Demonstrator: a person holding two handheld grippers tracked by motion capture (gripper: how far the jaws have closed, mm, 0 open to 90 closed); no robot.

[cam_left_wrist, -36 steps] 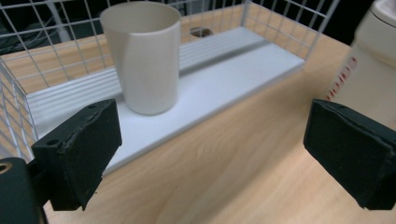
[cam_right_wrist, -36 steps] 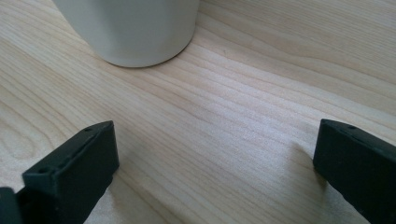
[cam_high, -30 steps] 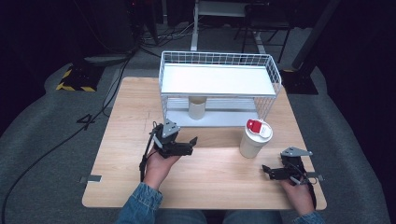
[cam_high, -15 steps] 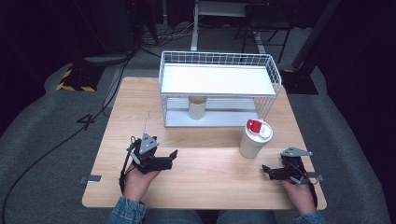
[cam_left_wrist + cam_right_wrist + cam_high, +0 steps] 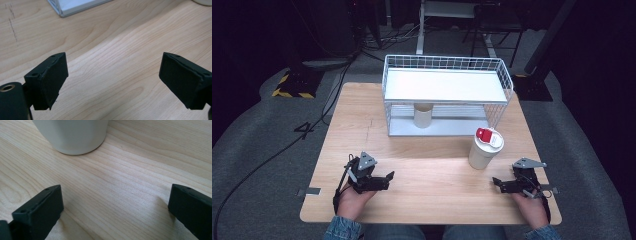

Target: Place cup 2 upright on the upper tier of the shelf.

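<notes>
Both tools rest empty: left tool (image 5: 384,178) parted after closing slightly, right tool (image 5: 498,182) agape; white cup (image 5: 482,149) is judged next.

pale wood table (image 5: 427,185), light grain streaks, faint pencil-like dashes near rack. white wire rack (image 5: 447,92), white shelf board, grid-pattern sides. cream cup (image 5: 422,116) under rack shelf. off-white cup (image 5: 484,149) right of rack front, red cap on lid. both grippers black, grey plates: left gripper (image 5: 382,180), right gripper (image 5: 502,184). yellow-black hazard stripes (image 5: 292,93) on floor left of rack. denim-blue sleeves.
</notes>
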